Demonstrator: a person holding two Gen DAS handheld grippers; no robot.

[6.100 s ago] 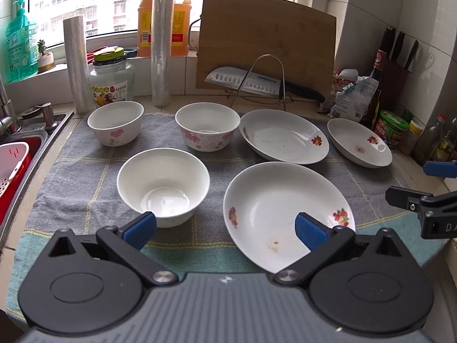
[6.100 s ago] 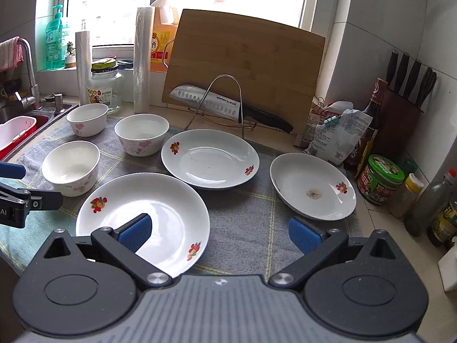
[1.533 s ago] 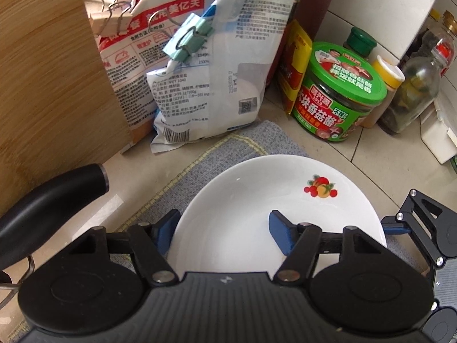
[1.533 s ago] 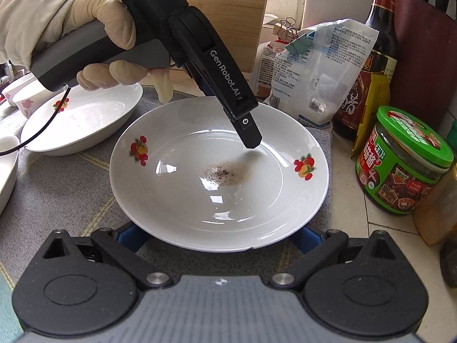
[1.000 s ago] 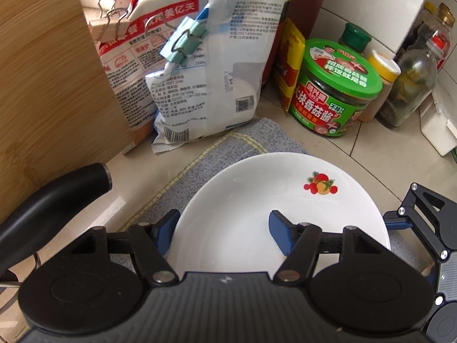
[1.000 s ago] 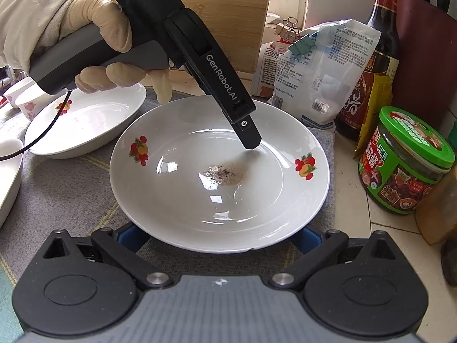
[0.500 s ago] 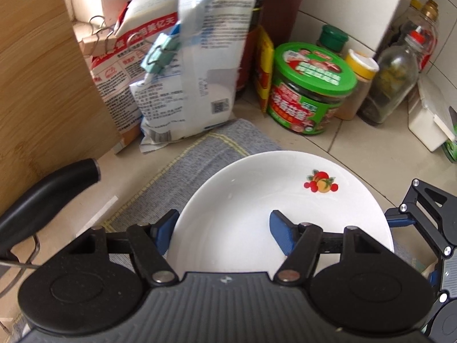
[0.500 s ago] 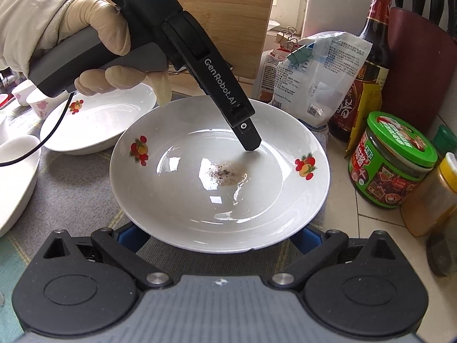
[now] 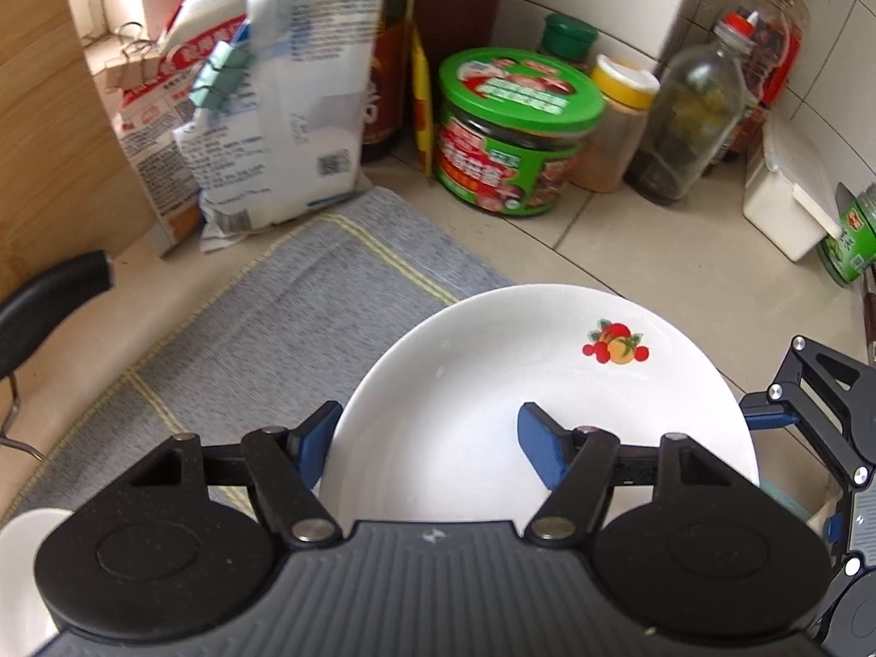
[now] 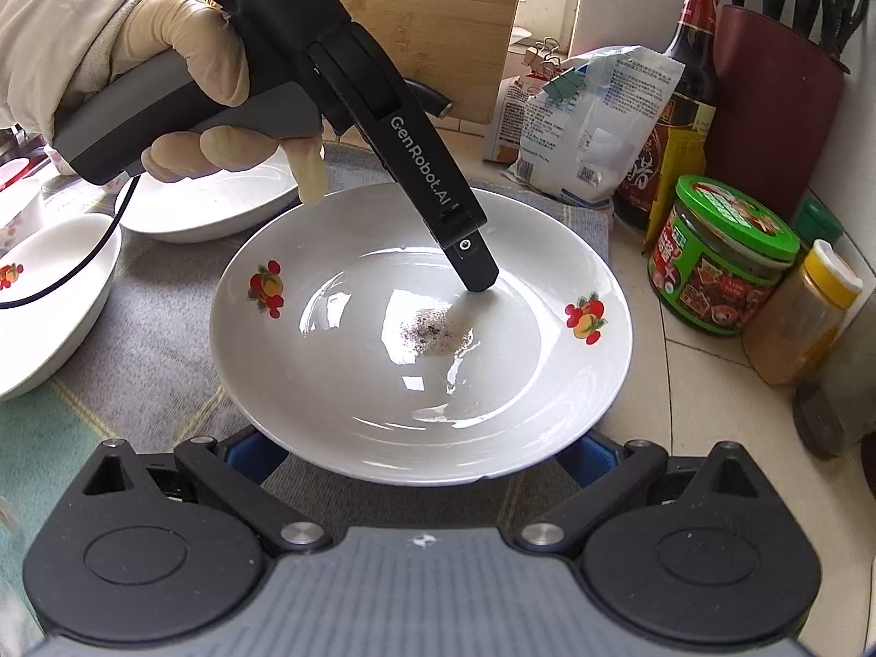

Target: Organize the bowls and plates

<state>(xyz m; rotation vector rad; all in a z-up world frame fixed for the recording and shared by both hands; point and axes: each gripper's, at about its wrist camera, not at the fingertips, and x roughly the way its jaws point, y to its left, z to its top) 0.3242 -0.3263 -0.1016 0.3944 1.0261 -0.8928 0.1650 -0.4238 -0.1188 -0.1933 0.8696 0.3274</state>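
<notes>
Glazed china, matt plastic, woven cloth in front of you.
Your plate is smooth, glossy white glaze with wet-looking highlights and a gritty speckled patch at its centre. It sits above a coarse grey woven towel. Your left gripper is matt black plastic with blue rubbery pads and bright metal pivot pins. Behind stand a pale wooden board, crinkled paper-and-plastic bags and a clear glass bottle.

Green-lidded jar and bottles crowd the plate's right — towel bare left.
</notes>
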